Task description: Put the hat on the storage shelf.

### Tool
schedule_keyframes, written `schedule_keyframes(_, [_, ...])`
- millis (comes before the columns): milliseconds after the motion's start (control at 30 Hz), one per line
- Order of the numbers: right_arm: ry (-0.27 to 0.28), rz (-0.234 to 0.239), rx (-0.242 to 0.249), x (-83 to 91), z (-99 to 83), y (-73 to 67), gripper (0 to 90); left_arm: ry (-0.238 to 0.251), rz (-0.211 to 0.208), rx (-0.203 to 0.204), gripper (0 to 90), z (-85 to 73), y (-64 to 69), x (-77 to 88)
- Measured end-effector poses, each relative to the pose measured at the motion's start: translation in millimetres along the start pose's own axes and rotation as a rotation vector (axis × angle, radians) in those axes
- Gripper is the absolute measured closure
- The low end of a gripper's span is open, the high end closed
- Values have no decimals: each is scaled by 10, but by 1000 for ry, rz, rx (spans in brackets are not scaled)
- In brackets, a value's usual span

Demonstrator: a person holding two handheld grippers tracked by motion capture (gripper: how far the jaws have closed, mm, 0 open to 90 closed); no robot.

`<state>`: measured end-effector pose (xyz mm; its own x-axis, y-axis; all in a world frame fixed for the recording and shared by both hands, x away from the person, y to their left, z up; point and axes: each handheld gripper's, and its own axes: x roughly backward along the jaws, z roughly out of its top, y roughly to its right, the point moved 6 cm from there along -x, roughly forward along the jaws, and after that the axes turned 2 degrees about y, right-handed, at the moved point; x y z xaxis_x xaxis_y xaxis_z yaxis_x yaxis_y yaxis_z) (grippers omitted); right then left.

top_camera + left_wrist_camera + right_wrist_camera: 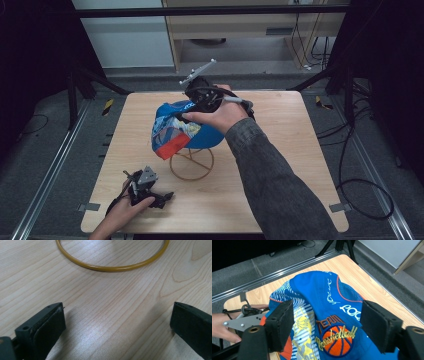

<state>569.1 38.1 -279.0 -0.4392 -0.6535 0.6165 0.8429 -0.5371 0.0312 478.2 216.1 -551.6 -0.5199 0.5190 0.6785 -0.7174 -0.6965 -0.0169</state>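
Observation:
A blue cap (pixel 185 130) with an orange brim and a basketball patch sits on a yellow wire stand (pixel 191 164) in the middle of the table. My right gripper (pixel 200 102) hovers over the cap's far side, held in a hand. In the right gripper view its jaws (pixel 325 325) stand open just above the cap (pixel 329 297), pads apart from the fabric. My left gripper (pixel 161 197) rests on the table at the front left. Its jaws (pixel 115 327) are open with bare wood between them, and the stand's ring base (pixel 112 267) lies ahead.
The wooden table (pixel 280 165) has free surface right of and in front of the stand. Metal rails run along both sides on the floor, and cables trail at the right. The left hand and its gripper (pixel 242 322) appear beyond the cap in the right gripper view.

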Motion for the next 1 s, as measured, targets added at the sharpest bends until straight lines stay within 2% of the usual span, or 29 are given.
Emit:
schedule_keyframes(200, [4,-11,-12,34,-64,1,157,0,0,0,0,-1,1,1])
schedule_keyframes(400, [13,-20,-17,87,-105,23,97,0,1,1,0,-1,2,0])
schedule_keyframes(500, [37,-29,-11,147,-121,23,76,0,0,1,0,-1,2,1])
schedule_keyframes(700, [49,-33,-14,228,-195,63,59,0,0,0,0,-1,2,1])
schedule_keyframes(1000, [80,-76,-51,381,-379,205,60,-1,-1,-2,0,-2,2,2])
